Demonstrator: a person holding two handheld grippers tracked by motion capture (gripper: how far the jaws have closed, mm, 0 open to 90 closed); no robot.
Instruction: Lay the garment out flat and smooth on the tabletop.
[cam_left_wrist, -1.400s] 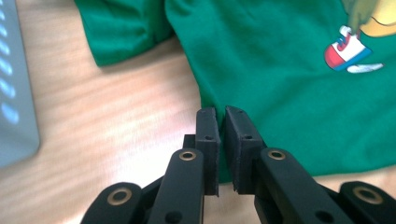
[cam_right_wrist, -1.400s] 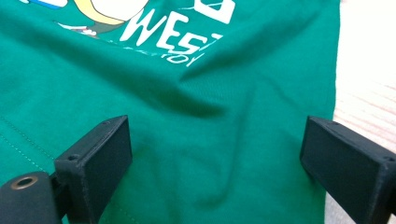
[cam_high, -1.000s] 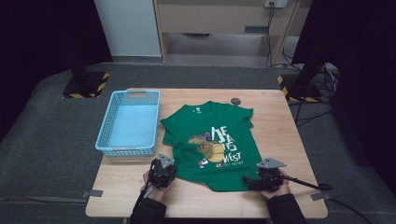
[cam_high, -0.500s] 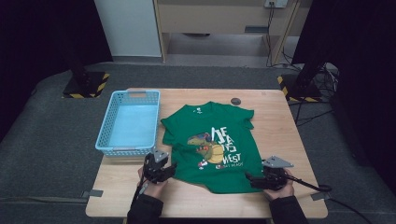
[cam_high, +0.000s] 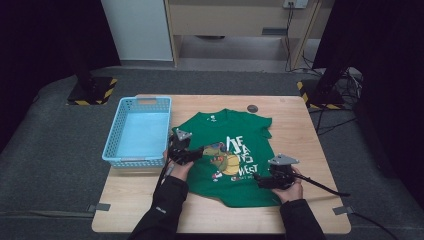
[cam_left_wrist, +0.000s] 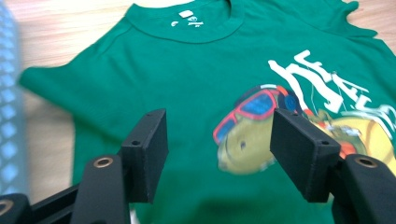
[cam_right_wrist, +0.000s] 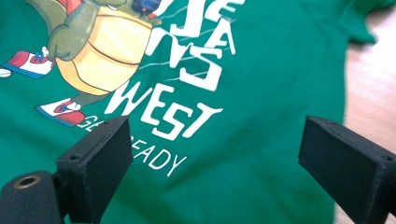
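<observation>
Hovering with its jaws spread wide and holding nothing, the left gripper (cam_high: 192, 152) is sitting over the left side of a green T-shirt (cam_high: 235, 155), while the right gripper (cam_high: 265, 180) is hanging equally wide and empty over the shirt's lower right part. The shirt is lying flat, print up, on a wooden table (cam_high: 300, 135), just beside a light blue basket (cam_high: 140, 132) at the left. A small dark disc (cam_high: 252, 108) is resting near the far edge. Grey carpet (cam_high: 55, 150) is surrounding the table, with dark curtains (cam_high: 45, 35) behind.
</observation>
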